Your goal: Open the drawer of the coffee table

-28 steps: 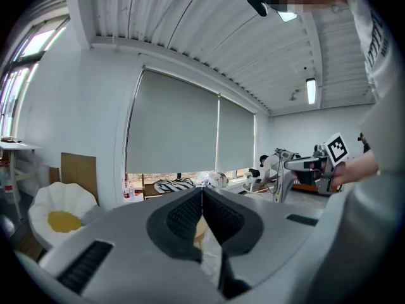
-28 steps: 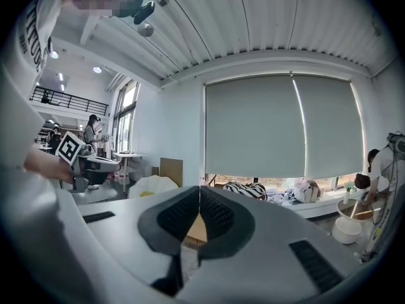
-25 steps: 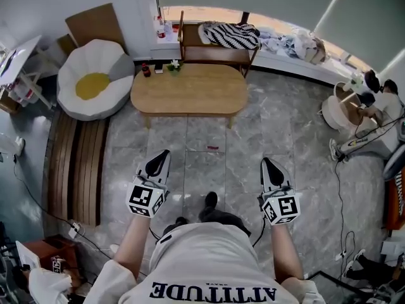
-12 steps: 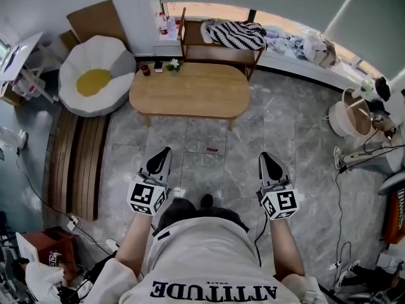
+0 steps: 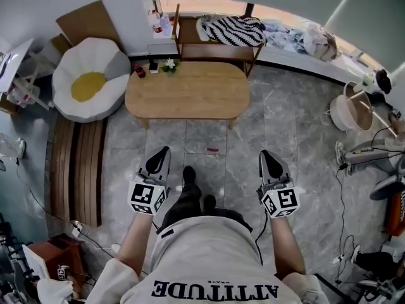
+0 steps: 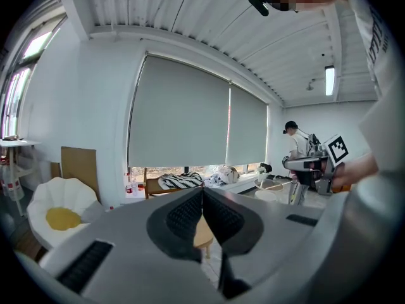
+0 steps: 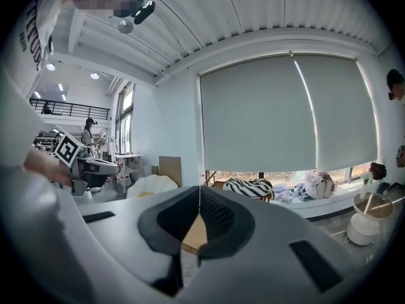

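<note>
A light wooden oval coffee table (image 5: pixel 186 91) stands ahead of me on the grey marble floor. No drawer shows in the head view from above. My left gripper (image 5: pixel 161 152) and right gripper (image 5: pixel 266 155) are held level side by side, well short of the table, both shut with nothing between the jaws. Through the gap below the left gripper's pads (image 6: pixel 190 215) a sliver of the table (image 6: pixel 204 234) shows. In the right gripper view the table (image 7: pixel 193 232) shows the same way, behind the closed pads (image 7: pixel 215 215).
A white egg-shaped cushion seat (image 5: pixel 85 84) sits left of the table beside a slatted wooden mat (image 5: pixel 76 166). A wooden bench with a striped cloth (image 5: pixel 231 31) stands behind the table. Small bottles and a plant (image 5: pixel 154 66) sit on the table's far left corner. Cables lie at right.
I have walked forward: the coffee table sits nearer to both grippers and a foot has stepped ahead. Both grippers stay shut and level.
</note>
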Available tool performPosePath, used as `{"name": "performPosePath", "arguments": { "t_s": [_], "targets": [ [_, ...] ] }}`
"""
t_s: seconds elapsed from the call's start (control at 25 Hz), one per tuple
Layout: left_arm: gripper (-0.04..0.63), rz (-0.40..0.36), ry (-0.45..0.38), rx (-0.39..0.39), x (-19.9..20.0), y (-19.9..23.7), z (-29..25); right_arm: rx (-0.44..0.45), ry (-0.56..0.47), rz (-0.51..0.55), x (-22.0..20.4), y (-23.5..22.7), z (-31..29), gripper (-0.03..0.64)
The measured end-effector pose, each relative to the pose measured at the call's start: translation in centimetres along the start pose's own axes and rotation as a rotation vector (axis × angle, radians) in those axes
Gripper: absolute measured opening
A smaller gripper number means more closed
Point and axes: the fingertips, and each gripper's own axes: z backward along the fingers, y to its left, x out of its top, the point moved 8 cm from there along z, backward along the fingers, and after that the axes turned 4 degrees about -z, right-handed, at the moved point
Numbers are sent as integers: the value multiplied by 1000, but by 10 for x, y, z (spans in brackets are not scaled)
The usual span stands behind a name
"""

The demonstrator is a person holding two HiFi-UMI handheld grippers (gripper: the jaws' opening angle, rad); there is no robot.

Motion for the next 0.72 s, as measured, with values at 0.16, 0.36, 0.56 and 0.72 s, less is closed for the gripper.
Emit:
{"name": "performPosePath", "arguments": {
  "t_s": [0.16,0.36,0.56,0.72],
  "targets": [
    [20,-3,1,-22,4,26,-31,11,18,-1,6,0,-29,18],
    [20,-16,5,-57,3,65,-75,17,26,-12,9,3,-78,18],
    [20,-7,16,-84,-2,102,-100,15,44,-41,6,10,-123,18],
    [20,-2,21,-94,-9,127,-121,7,45,-69,4,9,-151,17]
  ]
}}
